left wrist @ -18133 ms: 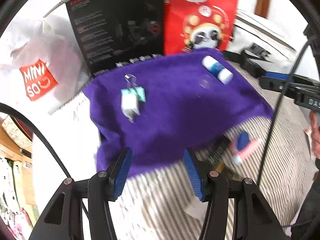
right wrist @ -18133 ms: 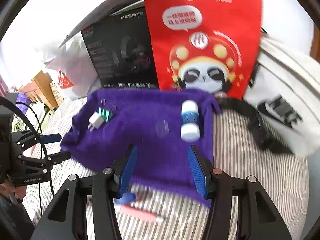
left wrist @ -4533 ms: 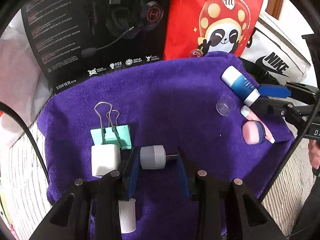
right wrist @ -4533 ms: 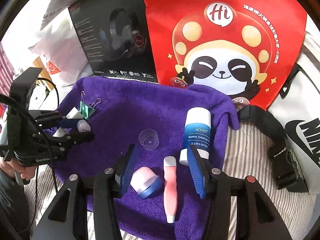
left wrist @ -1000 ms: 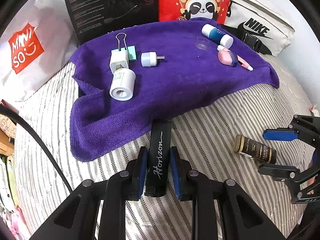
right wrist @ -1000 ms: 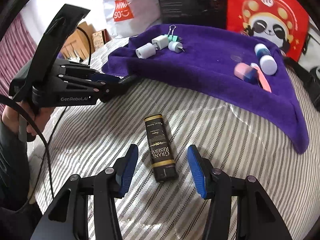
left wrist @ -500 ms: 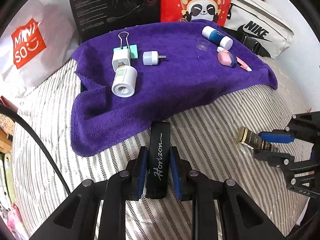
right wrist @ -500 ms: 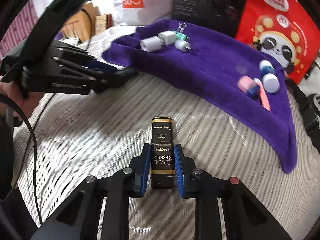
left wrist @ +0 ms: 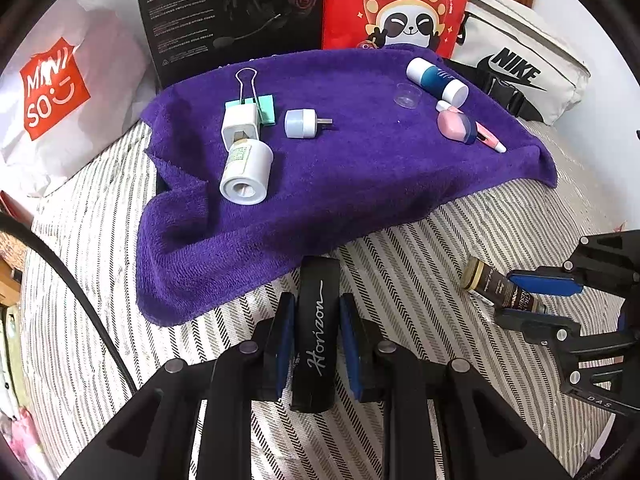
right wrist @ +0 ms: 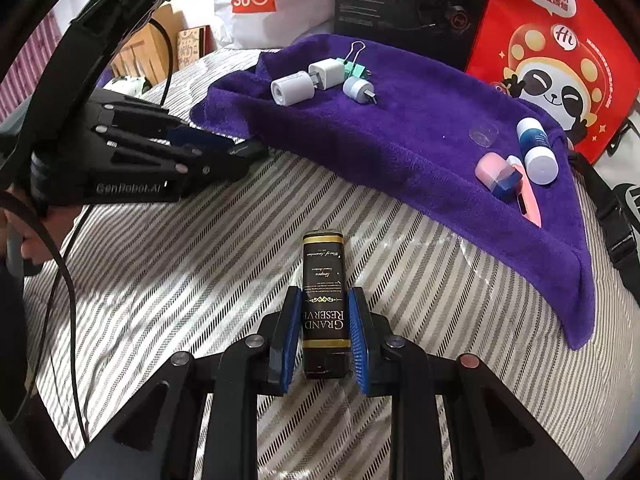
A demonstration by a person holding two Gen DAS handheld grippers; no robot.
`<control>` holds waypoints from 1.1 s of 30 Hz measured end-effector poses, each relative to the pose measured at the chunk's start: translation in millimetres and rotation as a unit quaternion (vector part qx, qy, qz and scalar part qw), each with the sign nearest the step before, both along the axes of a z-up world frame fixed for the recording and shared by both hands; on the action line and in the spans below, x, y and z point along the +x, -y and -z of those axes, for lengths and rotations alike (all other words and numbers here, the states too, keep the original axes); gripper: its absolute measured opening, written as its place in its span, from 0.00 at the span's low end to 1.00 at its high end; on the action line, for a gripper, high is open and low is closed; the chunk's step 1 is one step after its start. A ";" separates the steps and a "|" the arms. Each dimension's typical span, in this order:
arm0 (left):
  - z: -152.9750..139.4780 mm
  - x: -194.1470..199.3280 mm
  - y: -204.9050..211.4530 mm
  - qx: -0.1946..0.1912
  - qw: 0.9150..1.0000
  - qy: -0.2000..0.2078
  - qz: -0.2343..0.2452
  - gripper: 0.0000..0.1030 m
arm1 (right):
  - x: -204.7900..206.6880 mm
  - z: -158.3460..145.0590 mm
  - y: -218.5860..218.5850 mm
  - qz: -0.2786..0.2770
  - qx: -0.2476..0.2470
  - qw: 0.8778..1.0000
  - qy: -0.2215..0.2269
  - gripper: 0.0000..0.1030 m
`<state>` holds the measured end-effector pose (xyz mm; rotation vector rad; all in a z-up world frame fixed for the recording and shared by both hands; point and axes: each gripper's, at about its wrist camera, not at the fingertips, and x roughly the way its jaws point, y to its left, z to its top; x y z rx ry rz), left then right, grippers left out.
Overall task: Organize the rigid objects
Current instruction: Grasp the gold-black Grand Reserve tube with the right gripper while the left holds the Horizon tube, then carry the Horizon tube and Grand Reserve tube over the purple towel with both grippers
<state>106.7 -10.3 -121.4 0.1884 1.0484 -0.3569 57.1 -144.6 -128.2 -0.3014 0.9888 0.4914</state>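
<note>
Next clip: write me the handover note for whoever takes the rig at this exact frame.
Left claw: shut on the black Horizon case, over the striped bedding.
Right claw: shut on the Grand Reserve tube, also off the towel.
Done: purple towel holds the white bottle, charger, binder clip, grey plug, clear cap, blue-white tube, pink items.
Left: place both held items on the towel.

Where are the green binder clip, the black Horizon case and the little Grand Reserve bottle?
green binder clip (left wrist: 267, 109), left wrist view, on its green body.
black Horizon case (left wrist: 319, 316), left wrist view, on its lettered top.
Grand Reserve bottle (right wrist: 323, 280), right wrist view, on its dark label.
</note>
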 end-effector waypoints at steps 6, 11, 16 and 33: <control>-13.6 -6.2 -11.8 -0.026 1.000 0.003 0.000 0.20 | 2.9 -7.4 18.6 0.018 0.030 0.999 -0.006 0.22; -28.2 -7.6 -17.8 -0.044 0.999 0.012 -0.001 0.20 | 8.4 -27.2 30.5 0.027 0.045 0.999 0.009 0.22; -34.8 -3.8 -19.3 -0.056 0.998 0.015 -0.002 0.20 | 18.6 -43.3 38.6 0.037 0.055 0.998 0.021 0.22; -38.5 -0.7 -14.4 -0.046 0.999 0.016 0.004 0.20 | 31.5 -46.5 42.4 0.044 0.078 0.996 0.016 0.22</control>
